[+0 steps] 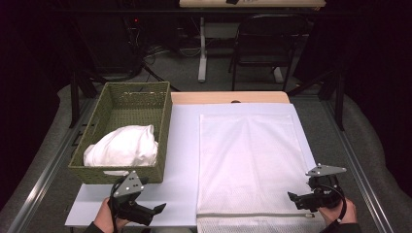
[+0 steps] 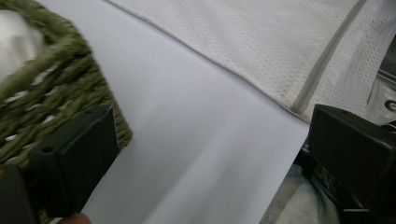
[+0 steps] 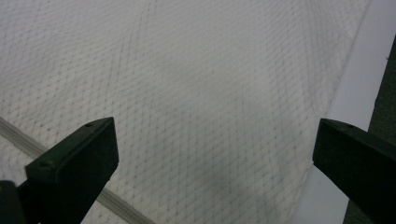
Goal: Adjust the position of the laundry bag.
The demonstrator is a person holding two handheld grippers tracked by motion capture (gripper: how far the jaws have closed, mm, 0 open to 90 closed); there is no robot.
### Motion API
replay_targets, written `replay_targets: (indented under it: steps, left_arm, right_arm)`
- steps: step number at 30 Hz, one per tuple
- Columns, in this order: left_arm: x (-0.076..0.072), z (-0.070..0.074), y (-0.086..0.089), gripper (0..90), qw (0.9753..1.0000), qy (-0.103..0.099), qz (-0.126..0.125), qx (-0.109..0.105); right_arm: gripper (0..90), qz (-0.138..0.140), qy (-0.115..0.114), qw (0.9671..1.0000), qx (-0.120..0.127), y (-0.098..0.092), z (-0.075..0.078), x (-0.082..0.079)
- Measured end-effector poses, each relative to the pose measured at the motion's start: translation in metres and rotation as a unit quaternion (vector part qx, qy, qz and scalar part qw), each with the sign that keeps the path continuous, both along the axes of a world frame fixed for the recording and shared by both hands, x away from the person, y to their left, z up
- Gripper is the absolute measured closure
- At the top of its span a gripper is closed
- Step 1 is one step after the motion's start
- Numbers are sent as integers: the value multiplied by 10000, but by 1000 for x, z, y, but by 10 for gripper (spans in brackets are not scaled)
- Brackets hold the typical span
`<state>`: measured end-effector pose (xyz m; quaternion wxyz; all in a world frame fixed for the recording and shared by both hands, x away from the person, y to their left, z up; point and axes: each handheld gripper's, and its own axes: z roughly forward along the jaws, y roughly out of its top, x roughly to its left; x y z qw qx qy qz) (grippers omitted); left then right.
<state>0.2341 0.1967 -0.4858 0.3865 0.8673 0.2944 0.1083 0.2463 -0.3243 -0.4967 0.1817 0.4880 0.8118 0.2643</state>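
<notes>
A white mesh laundry bag lies flat on the white table sheet, its zipper near the front edge. A green woven basket at the left holds a bundle of white cloth. My left gripper hovers open at the front left, just in front of the basket, with bare sheet between its jaws. My right gripper is open over the bag's front right corner, mesh and zipper between its jaws.
A wooden table edge shows beyond the sheet. A black chair and a white desk leg stand farther back on the grey floor. Metal rails run along both sides of the table.
</notes>
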Motion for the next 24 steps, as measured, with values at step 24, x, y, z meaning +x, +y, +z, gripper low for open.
replay_targets:
  steps: [24]
  left_arm:
    - [36, -27, -75, 36, 9961, 844, -124, 223]
  right_arm:
    - [7, -446, 585, 9972, -165, -13, -19, 31]
